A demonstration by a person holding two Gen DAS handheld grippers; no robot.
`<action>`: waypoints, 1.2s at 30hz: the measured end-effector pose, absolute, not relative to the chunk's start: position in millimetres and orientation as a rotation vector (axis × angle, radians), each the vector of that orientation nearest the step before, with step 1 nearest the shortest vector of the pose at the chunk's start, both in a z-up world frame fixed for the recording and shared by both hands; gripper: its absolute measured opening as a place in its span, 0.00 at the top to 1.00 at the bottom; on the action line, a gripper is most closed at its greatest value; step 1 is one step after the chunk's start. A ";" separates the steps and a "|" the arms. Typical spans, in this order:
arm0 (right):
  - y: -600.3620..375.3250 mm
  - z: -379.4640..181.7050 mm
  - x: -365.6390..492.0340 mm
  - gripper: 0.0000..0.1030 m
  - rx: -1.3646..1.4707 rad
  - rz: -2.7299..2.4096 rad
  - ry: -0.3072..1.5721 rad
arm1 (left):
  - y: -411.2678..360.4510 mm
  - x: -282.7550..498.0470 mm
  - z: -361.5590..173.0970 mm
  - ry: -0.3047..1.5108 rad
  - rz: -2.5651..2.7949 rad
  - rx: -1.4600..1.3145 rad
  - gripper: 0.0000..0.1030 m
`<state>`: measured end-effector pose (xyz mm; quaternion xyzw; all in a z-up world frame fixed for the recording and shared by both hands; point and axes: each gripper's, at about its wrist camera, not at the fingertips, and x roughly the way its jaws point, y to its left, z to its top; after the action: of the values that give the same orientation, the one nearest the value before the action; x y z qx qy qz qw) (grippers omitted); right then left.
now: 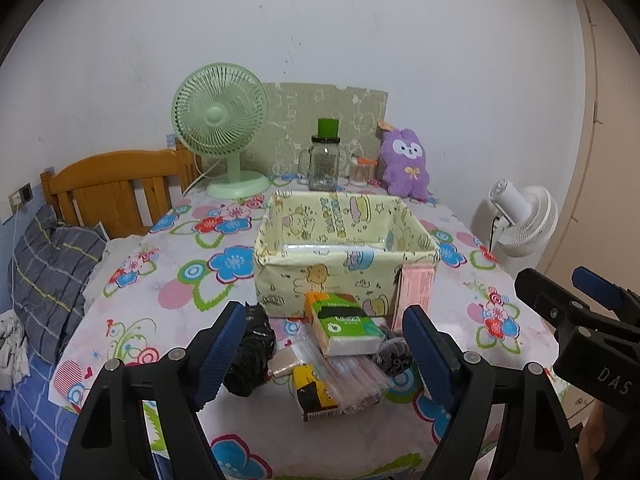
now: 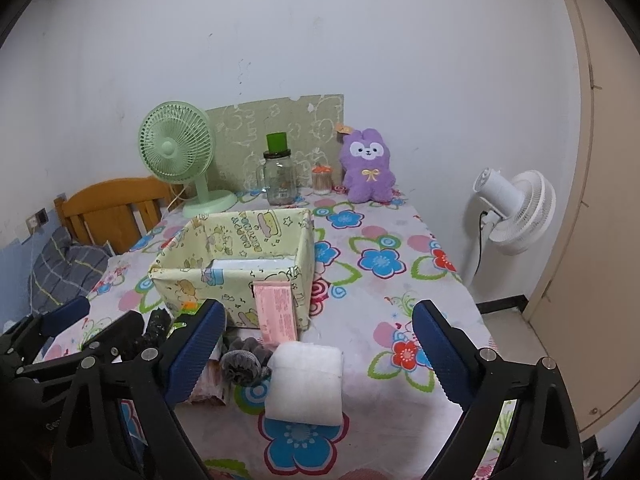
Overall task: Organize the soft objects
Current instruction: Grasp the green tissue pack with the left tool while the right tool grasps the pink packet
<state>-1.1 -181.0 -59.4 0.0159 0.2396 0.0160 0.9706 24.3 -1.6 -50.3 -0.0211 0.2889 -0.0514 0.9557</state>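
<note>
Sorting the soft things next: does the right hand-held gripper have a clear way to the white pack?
Probably yes: the right hand-held gripper is open, and the white pack lies uncovered straight ahead.

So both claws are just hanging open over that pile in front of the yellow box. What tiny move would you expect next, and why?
Probably the left claw eases down onto the green tissue pack. Its jaws stand open on either side of that pack, which lies on top of the pile, and the yellow box just behind looks empty. The right claw, also open, seems aimed at the white roll.
</note>
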 end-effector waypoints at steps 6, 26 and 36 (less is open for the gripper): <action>-178.5 -70.6 4.6 0.07 0.025 0.045 0.509 | -5.5 30.7 -62.9 0.623 -0.118 -0.041 0.21; -169.4 -100.4 44.4 0.07 0.049 0.068 0.602 | -23.1 64.3 -90.9 0.724 -0.148 -0.027 0.21; -165.5 -115.2 68.5 0.09 0.053 0.082 0.654 | -28.8 84.6 -105.0 0.764 -0.138 -0.004 0.22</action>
<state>68.5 -165.5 -115.2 0.0258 0.3211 0.0404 0.9458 84.6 -28.8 -105.0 -0.0019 0.3726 -0.0675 0.9255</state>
